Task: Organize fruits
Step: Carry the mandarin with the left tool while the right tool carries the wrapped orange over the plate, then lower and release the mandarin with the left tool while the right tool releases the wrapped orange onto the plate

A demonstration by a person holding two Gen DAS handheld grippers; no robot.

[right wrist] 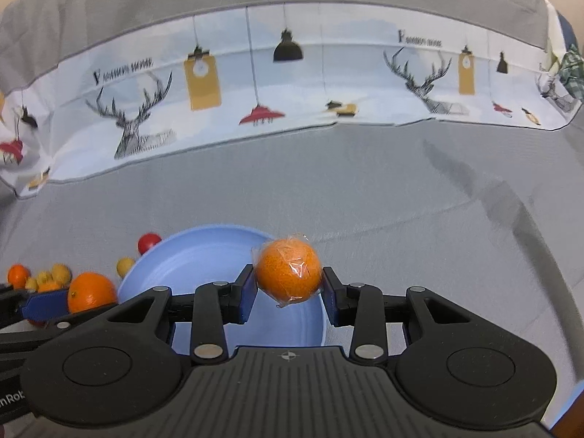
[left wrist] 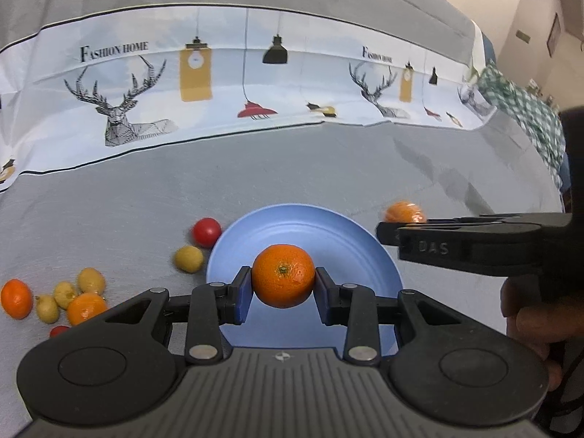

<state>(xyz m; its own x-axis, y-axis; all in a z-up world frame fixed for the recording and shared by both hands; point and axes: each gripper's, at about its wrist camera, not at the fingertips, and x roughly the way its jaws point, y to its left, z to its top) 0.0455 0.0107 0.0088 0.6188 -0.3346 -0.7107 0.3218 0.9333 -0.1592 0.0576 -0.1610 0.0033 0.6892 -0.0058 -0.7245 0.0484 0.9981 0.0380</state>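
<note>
A bare mandarin (left wrist: 283, 276) sits pinched between the blue pads of the left tongs (left wrist: 283, 284), stem scar facing the camera, held over the middle of a light blue plate (left wrist: 310, 226). The right tongs (right wrist: 288, 284) clamp a second mandarin (right wrist: 288, 273), this one wrapped in clear film (the wrap crinkles and sticks out at top and bottom), above the right-hand rim of the same plate (right wrist: 204, 255). In the left wrist view the right tongs (left wrist: 390, 231) reach in from the right edge with a hand (left wrist: 529, 314) below them, the wrapped fruit (left wrist: 405, 212) peeking over their top.

The plate rests on a grey bedsheet (left wrist: 328, 168). Just left of it lie a red cherry tomato (left wrist: 206, 231) and a small yellow fruit (left wrist: 188, 259). Further left is a loose cluster: two more mandarins (left wrist: 16, 298) (left wrist: 85, 308), three small yellow fruits (left wrist: 91, 280), and another red tomato (left wrist: 58, 330) partly hidden by the tongs' body.

Beyond the grey sheet runs a white printed band (left wrist: 226, 84) with deer heads, hanging lamps and "FASHION HOME" lettering. A green checked cloth (left wrist: 525, 109) lies at the far right.
</note>
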